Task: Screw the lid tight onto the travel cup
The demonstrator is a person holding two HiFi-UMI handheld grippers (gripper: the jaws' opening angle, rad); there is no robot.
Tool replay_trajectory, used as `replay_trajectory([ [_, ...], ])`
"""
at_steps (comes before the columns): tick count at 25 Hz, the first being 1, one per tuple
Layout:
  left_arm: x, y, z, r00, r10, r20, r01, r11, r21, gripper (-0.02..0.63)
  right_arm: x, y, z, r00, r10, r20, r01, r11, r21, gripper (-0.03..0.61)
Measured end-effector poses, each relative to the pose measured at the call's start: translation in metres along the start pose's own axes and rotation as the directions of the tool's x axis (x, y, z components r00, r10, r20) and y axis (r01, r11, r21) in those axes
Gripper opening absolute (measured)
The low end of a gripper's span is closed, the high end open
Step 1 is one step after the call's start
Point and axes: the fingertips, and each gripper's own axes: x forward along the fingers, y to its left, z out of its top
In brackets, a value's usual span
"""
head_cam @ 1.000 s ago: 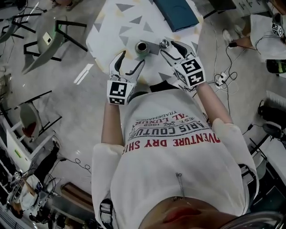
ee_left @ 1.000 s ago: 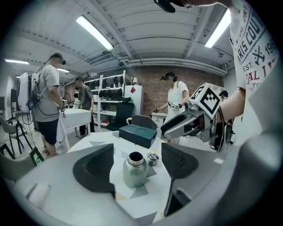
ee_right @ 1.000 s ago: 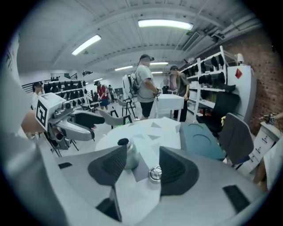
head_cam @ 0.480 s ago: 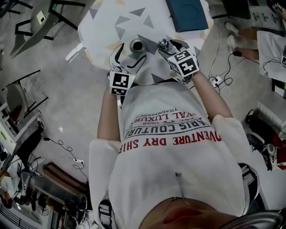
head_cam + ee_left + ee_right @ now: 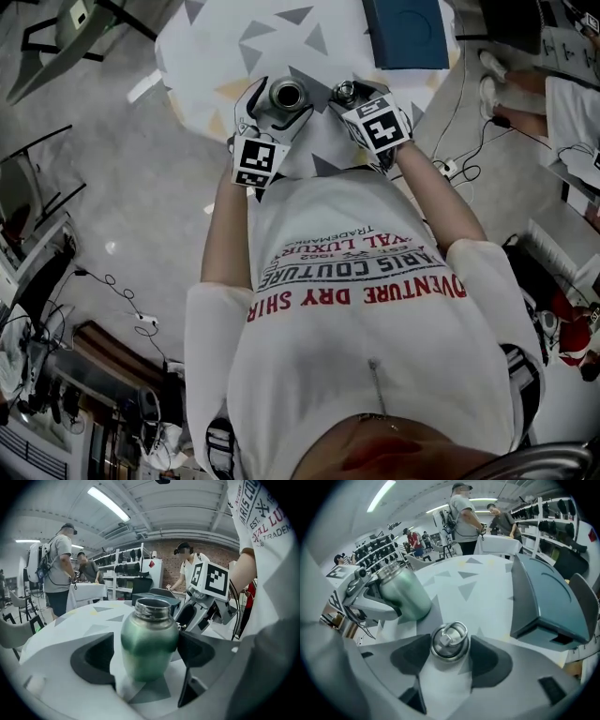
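A green metal travel cup [image 5: 287, 95] stands upright and uncapped on the white table [image 5: 216, 47]. My left gripper [image 5: 284, 99] is open, with one jaw on each side of the cup. In the left gripper view the cup [image 5: 149, 644] fills the gap; there is a small space at the left pad [image 5: 93, 658]. The steel lid [image 5: 344, 91] with its ring handle lies on the table just right of the cup. My right gripper [image 5: 350, 93] straddles it, its jaws opening. In the right gripper view the lid [image 5: 449, 641] sits between the pads.
A teal case [image 5: 403, 33] lies at the table's far right, close behind the lid. The table's near edge runs just under both grippers. Chairs [image 5: 56, 28] stand on the floor to the left, cables [image 5: 469, 141] to the right. People stand at shelves [image 5: 61, 569] beyond the table.
My left gripper has moved forward from in front of the cup, and its jaws now flank it. The right gripper stays at the lid. Both pairs of jaws stand wider.
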Motion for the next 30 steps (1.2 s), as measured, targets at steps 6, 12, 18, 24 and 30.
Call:
replay_trajectory([
  [6, 0.008, -0.003, 0.0, 1.0, 0.0, 0.015, 0.0, 1.0, 0.001, 0.405, 0.002, -0.002, 0.0, 1.0, -0.008, -0.003, 0.008, 1.0, 0.019, 0.258],
  [12, 0.009, -0.002, -0.002, 1.0, -0.005, 0.025, 0.005, 1.0, 0.022, 0.388, 0.002, -0.001, -0.001, 1.0, 0.007, -0.024, -0.007, 1.0, -0.006, 0.258],
  [18, 0.011, -0.006, -0.013, 0.997, -0.075, -0.018, 0.076, 0.996, 0.04, 0.385, -0.004, 0.003, 0.005, 1.0, 0.011, -0.016, -0.013, 0.994, -0.11, 0.258],
  [24, 0.008, -0.01, -0.015, 0.982, -0.182, -0.047, 0.185, 0.979, 0.09, 0.385, -0.028, 0.023, 0.04, 0.995, 0.075, 0.058, -0.062, 0.977, -0.202, 0.258],
  [30, 0.007, -0.013, -0.016, 0.963, -0.26, -0.069, 0.267, 0.956, 0.121, 0.387, -0.066, 0.057, 0.082, 0.981, 0.157, 0.111, -0.107, 0.927, -0.359, 0.258],
])
